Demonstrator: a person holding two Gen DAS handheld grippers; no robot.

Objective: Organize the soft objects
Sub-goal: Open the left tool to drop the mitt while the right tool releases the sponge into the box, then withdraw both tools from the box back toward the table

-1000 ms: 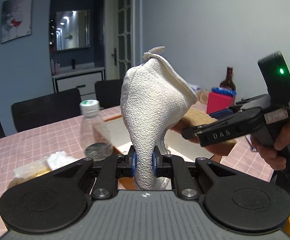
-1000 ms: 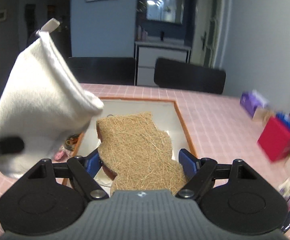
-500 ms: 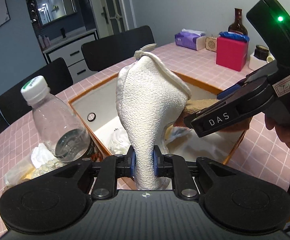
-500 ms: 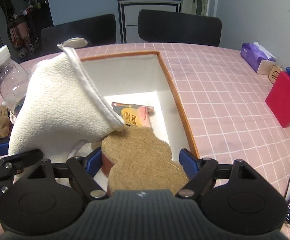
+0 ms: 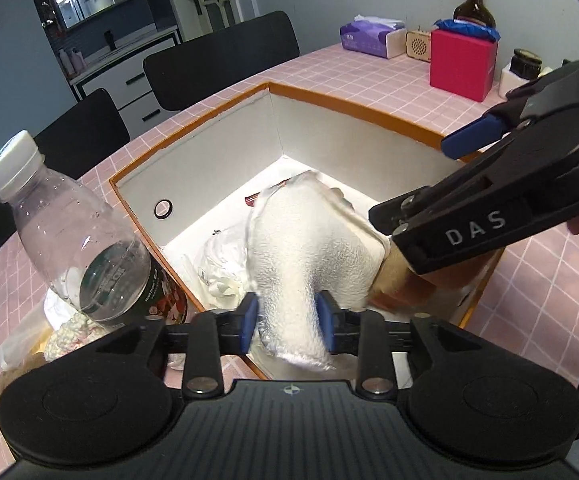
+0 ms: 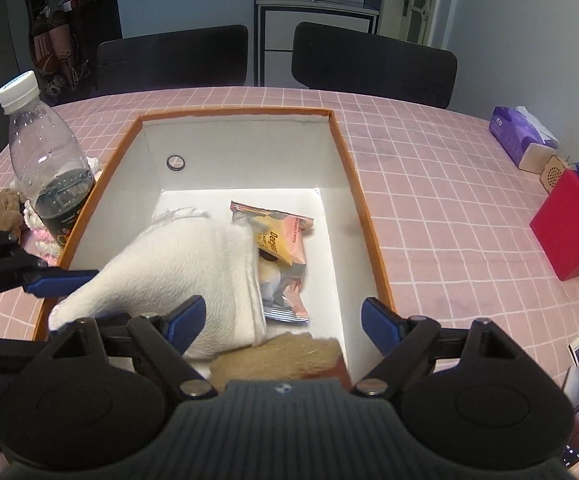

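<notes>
A white towel (image 5: 309, 252) sags, blurred, into the orange-rimmed white box (image 5: 353, 104). Its narrow end still sits between the pads of my left gripper (image 5: 287, 320), whose jaws are opening and no longer pinch it. In the right wrist view the towel (image 6: 177, 264) lies over the box's left side, with one blue left finger (image 6: 61, 280) beside it. My right gripper (image 6: 283, 318) stands wide open above the box's near end. The brown loofah sponge (image 6: 277, 352) lies loose below the right gripper, touching neither pad. The right gripper (image 5: 409, 182) also hangs over the box in the left wrist view.
A snack packet (image 6: 285, 248) and crumpled white plastic (image 5: 225, 264) lie in the box. A plastic bottle (image 6: 45, 160) and small soft items (image 6: 3, 210) stand left of it. A red box (image 6: 569, 224), a tissue pack (image 5: 369, 36) and a dark bottle (image 5: 473, 4) are on the right.
Both grippers tilted down over the box. The left jaws widened and the upright towel flopped into the box. The sponge slipped out of the right jaws and dropped lower.
</notes>
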